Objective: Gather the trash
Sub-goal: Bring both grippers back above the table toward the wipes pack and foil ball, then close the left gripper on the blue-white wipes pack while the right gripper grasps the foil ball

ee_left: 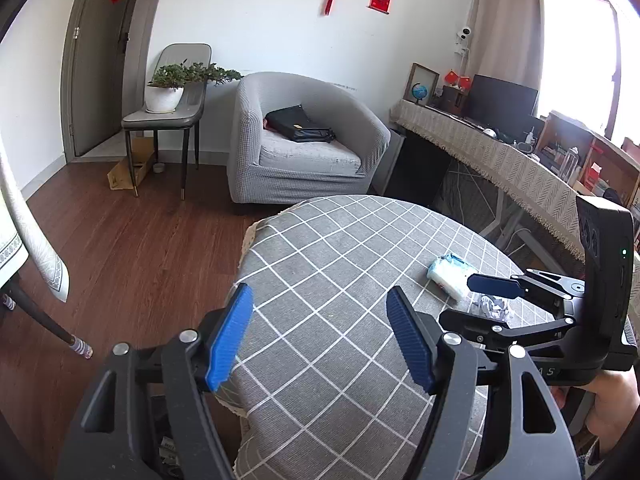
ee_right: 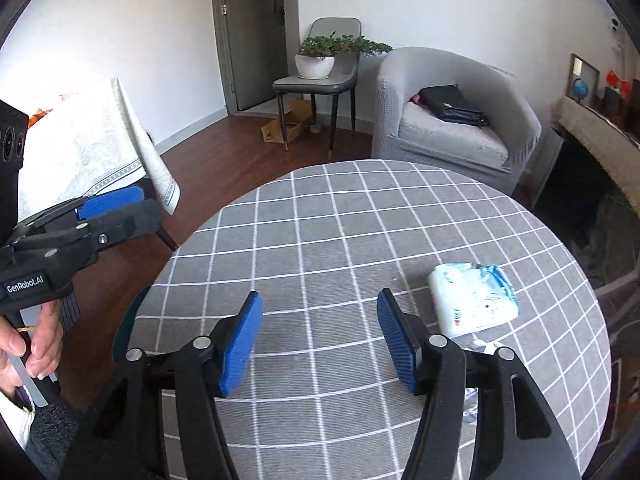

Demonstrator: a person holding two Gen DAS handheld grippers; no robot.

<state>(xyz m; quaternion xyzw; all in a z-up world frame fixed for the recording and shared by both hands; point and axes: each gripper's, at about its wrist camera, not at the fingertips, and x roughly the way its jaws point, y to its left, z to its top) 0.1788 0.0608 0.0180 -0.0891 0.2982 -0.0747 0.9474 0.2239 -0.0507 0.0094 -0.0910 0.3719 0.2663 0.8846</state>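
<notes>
Checked tablecloth (ee_right: 320, 220), tissue pack (ee_right: 472, 304) apparently lengthwise toward armchair; both claws agape, empty.

Grey armchair (ee_left: 308, 148) holding black bag (ee_left: 300, 124); potted plant (ee_left: 168, 88) on chair (ee_left: 164, 120).

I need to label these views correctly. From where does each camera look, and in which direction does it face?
Left wrist: sits on the left gripper, looks down over the checked table toward the armchair; right gripper at right edge.
Right wrist: sits on the right gripper, faces the same table; left gripper and a hand at left.
Shared: table, tissue pack, armchair, potted plant.
</notes>
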